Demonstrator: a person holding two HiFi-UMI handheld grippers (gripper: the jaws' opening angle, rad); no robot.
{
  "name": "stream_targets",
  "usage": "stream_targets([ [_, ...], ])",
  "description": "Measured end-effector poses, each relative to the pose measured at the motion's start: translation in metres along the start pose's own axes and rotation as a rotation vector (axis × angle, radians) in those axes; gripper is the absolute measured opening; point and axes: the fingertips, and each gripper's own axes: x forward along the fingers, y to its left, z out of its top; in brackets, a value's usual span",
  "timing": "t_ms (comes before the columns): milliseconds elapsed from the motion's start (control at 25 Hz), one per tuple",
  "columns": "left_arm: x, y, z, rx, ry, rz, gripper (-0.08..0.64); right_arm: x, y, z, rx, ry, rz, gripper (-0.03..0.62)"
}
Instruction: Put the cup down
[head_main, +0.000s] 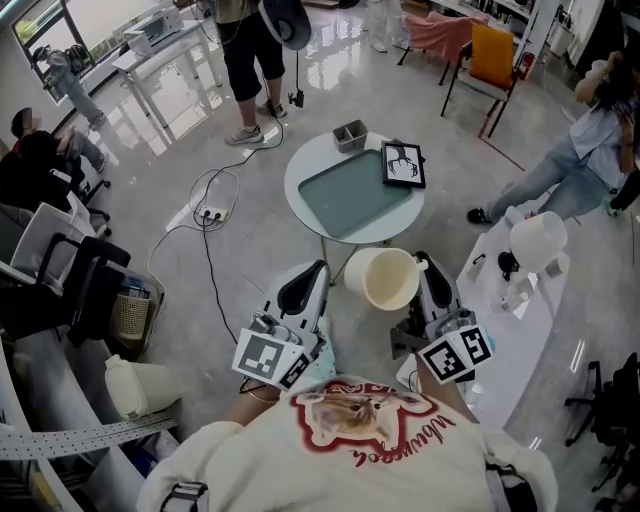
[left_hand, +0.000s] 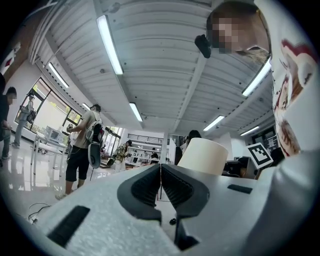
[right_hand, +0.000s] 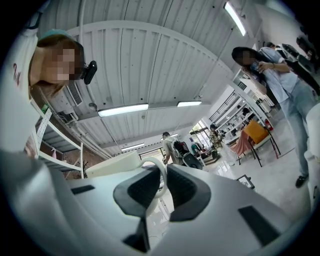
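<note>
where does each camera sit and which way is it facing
head view: on the person's head, facing steeply down at the round table; shows the left gripper, the right gripper and the person's shirt.
left gripper view: on the left gripper, tilted up at the ceiling; shows its jaws shut together, and the shirt.
right gripper view: on the right gripper, tilted up at the ceiling; shows its jaws closed on the cup by its handle.
shared: all three show the cup.
</note>
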Motion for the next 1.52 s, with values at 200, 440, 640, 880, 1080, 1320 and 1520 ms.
stream_targets([
  [200, 0.042, 0.040, -0.003, 0.001, 0.000, -0.023, 0.017, 0.049, -0.023, -0.004, -0.001, -0.007, -0.014, 0.051],
  [440, 0.093, 0.091, 0.004, 0.005, -0.003, -0.055, 0.017, 0.111, -0.046, -0.001, -0.006, -0.034, -0.041, 0.051],
  [640, 0.126, 0.127, 0.004, 0.008, 0.001, -0.081, 0.017, 0.154, -0.063, -0.001, -0.010, -0.058, -0.063, 0.051],
  [880, 0.149, 0.146, -0.002, 0.002, 0.018, -0.126, 0.017, 0.181, -0.074, -0.007, 0.004, -0.079, -0.089, 0.051],
  [1080, 0.165, 0.150, -0.010, -0.017, 0.026, -0.134, 0.017, 0.193, -0.087, -0.010, 0.003, -0.063, -0.090, 0.051],
  [1320, 0.180, 0.145, -0.011, -0.025, 0.034, -0.123, 0.017, 0.207, -0.101, -0.011, 0.007, -0.022, -0.073, 0.051],
  [1520, 0.190, 0.148, -0.016, -0.030, 0.036, -0.094, 0.017, 0.220, -0.116, -0.013, 0.009, -0.006, -0.055, 0.051],
])
